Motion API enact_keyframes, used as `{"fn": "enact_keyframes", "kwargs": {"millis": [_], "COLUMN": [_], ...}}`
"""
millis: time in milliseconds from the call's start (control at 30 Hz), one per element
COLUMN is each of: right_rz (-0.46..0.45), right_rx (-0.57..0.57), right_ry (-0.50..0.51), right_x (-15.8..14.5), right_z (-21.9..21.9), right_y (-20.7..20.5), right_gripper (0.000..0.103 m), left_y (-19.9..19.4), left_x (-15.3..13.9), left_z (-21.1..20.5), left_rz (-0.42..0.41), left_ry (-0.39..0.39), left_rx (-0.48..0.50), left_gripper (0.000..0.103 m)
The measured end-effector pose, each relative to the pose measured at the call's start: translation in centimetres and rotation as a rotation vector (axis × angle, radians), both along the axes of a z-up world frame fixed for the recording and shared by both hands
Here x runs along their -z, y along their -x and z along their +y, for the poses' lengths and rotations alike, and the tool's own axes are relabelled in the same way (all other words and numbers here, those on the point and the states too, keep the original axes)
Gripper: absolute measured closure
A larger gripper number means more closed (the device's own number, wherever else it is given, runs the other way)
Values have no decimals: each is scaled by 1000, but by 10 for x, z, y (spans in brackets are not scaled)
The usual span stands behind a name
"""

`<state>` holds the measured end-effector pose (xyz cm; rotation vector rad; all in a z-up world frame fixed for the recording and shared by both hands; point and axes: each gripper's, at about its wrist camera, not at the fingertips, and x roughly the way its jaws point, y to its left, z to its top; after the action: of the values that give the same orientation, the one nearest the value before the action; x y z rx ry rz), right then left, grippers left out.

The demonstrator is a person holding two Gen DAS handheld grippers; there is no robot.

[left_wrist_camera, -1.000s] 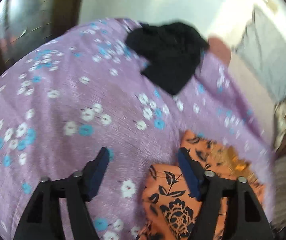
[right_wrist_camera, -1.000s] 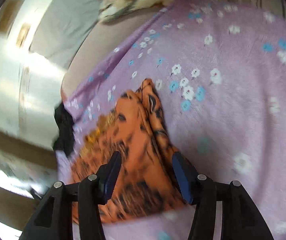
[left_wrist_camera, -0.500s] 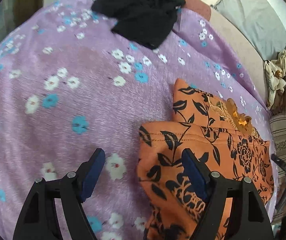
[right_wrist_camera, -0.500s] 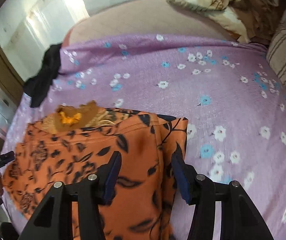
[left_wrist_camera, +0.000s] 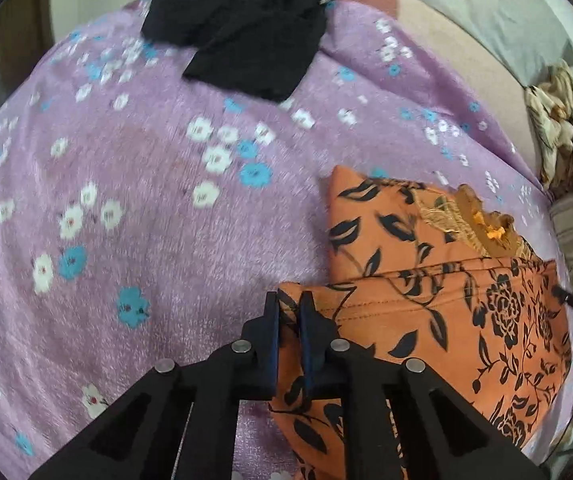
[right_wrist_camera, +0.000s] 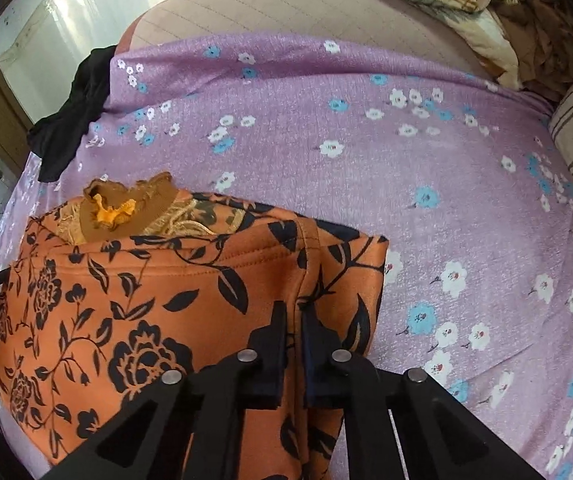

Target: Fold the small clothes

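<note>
Crosswise between them, the orange garment (right_wrist_camera: 158,304) lies neck-away, each tool, left (left_wrist_camera: 289,306) and right (right_wrist_camera: 293,314), pinching its hem.

- No readable text, label, brand, number or sign in either wrist view.
</note>
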<state>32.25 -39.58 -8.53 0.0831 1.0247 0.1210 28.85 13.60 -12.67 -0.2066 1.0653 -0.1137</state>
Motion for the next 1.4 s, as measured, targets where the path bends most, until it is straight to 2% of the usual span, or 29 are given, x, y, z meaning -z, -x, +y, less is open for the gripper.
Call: {"fn": "enact_keyframes", "kwargs": {"millis": [100,267,367,400,500,567,600,633,700,733,767,833,867,900,933,1033,1100,1167,1233,1267,1300,1400], "right_rz": [-74,-203,-226,-196,-110,-60,-54,-63,-94,-104,-123,-147,-168,-191,-193,-120,-28,17,-10,-52,-84,-58], "right_rx": [11,75,153,182,172,183,200,213,233,249,275,323,354,375,380,370,409,438,492,502,518,598], "right_ry": [1,-12,-8,-20,-89,-58,-63,-79,-100,-104,-142,-265,-345,-420,-472,-682,-755,-792,-811,-793,-764,-789], "right_x": [-23,-59,-59,-49,-18,1,4,3,-6,-11,-17,-24,-27,-27,-25,2,31,53,61,57,55,63], "right_z": [0,-14,-31,-38,-43,-42,-43,-45,-51,-54,-58,-68,-69,-67,-64,-37,-16,-4,-2,-2,-3,-6], "right_y": [10,26,26,21,11,9,14,20,38,46,61,92,114,136,149,188,201,199,191,184,175,154], "right_gripper": [97,97,97,97,94,94,93,93,88,85,78,57,31,19,19,19,19,19,19,19,19,20], "left_y": [5,0,-19,-27,-58,-73,-73,-71,-56,-45,-32,-1,13,36,52,104,128,138,136,132,127,109], "left_x": [-25,-87,-96,-90,-50,-17,-9,-6,-15,-23,-33,-46,-49,-51,-50,-39,-24,-5,13,17,15,14], "left_z": [-4,-25,-45,-48,-51,-45,-38,-30,-13,-4,6,20,23,24,23,8,-5,-18,-33,-37,-41,-44], "left_rz": [-86,-286,-343,-322,-180,-66,-25,-6,-37,-59,-83,-106,-107,-96,-93,-79,-57,-24,23,18,-21,-31], "left_ry": [-30,-64,-133,-147,-184,-240,-238,-211,-150,-142,-120,-48,-12,45,80,177,233,279,285,276,249,227], "left_rx": [16,68,99,99,64,25,-10,-43,-105,-142,-171,-212,-219,-211,-206,-212,-259,-290,-318,-337,-350,-372], "left_gripper": [95,95,94,94,90,85,78,66,51,45,43,42,41,41,41,37,31,30,30,30,30,30]}}
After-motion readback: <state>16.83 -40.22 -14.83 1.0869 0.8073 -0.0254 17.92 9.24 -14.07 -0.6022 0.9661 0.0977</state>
